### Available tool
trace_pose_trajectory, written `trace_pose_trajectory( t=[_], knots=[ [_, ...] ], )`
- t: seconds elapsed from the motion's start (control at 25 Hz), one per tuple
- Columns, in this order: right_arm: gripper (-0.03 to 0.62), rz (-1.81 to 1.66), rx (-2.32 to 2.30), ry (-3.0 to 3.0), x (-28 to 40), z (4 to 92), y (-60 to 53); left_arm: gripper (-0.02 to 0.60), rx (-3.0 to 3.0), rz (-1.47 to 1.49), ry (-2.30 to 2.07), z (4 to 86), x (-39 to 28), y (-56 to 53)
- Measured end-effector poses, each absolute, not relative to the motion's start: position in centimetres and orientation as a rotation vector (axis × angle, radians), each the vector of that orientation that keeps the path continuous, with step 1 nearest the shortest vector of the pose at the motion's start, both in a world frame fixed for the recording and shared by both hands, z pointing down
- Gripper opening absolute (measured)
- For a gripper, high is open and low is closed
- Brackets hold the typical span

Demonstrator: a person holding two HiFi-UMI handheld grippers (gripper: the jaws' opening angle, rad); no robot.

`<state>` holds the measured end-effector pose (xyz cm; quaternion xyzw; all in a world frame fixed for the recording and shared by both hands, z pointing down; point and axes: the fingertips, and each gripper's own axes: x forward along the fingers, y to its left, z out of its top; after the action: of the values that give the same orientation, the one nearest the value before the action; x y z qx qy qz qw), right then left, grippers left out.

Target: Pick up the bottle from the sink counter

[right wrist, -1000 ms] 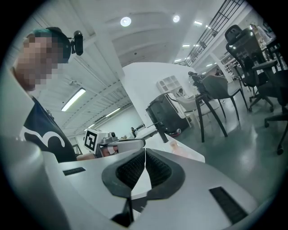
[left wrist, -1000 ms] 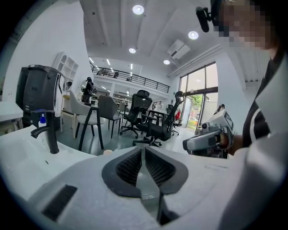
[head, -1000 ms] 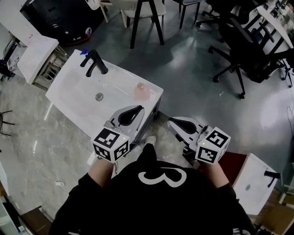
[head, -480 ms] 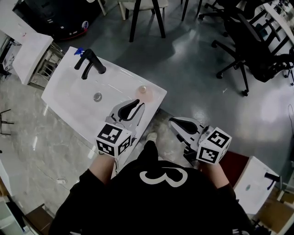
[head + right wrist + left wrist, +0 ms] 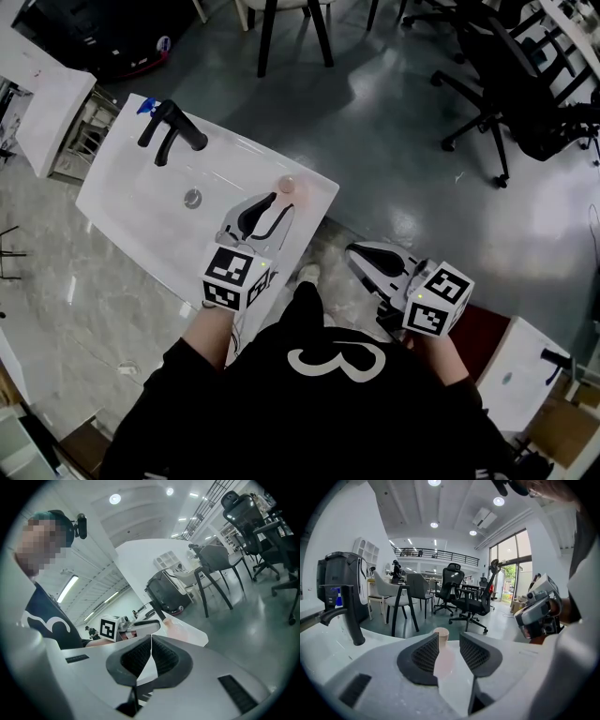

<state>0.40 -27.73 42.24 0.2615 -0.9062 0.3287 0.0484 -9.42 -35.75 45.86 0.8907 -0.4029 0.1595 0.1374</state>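
Observation:
A small pale pink bottle [image 5: 293,187] with a beige cap stands upright near the right corner of the white sink counter [image 5: 131,220]. My left gripper [image 5: 269,205] hovers over the counter just short of the bottle. Its jaws are opening, and nothing is pressed between the pads. In the left gripper view the bottle [image 5: 441,638] shows straight ahead through the gap of the left gripper [image 5: 449,643]. My right gripper [image 5: 360,255] hangs off the counter's right side over the floor, shut and empty. The right gripper view shows the bottle [image 5: 176,628] past the closed right gripper [image 5: 151,643].
A black faucet [image 5: 169,131] and a drain [image 5: 192,198] sit at the far part of the basin. Chairs [image 5: 286,23] and black office chairs [image 5: 525,84] stand on the grey floor beyond. A second white sink unit [image 5: 516,375] is at the lower right.
My left gripper has moved forward over the counter toward the bottle, and its jaws have gone from shut to parted. The right gripper has stayed in place.

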Motion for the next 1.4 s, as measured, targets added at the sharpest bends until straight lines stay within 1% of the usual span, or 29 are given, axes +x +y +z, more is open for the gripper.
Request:
trace_pose_trajectory(
  t=[0.32,1.04,1.4],
  knots=[
    [0.014,1.031,0.806,-2.731,0.7,43.8,-28.1,0.179,2.579,0.495,-1.195,47.7,-9.0,-37.4],
    [0.014,1.082,0.836,-2.683,1.3,45.1,-28.7,0.178,2.603,0.471,-1.223,48.8,-8.0,-39.6],
    [0.014,1.095,0.842,-2.678,1.3,45.5,-28.8,0.149,2.616,0.454,-1.246,48.9,-7.8,-40.0]
  ],
)
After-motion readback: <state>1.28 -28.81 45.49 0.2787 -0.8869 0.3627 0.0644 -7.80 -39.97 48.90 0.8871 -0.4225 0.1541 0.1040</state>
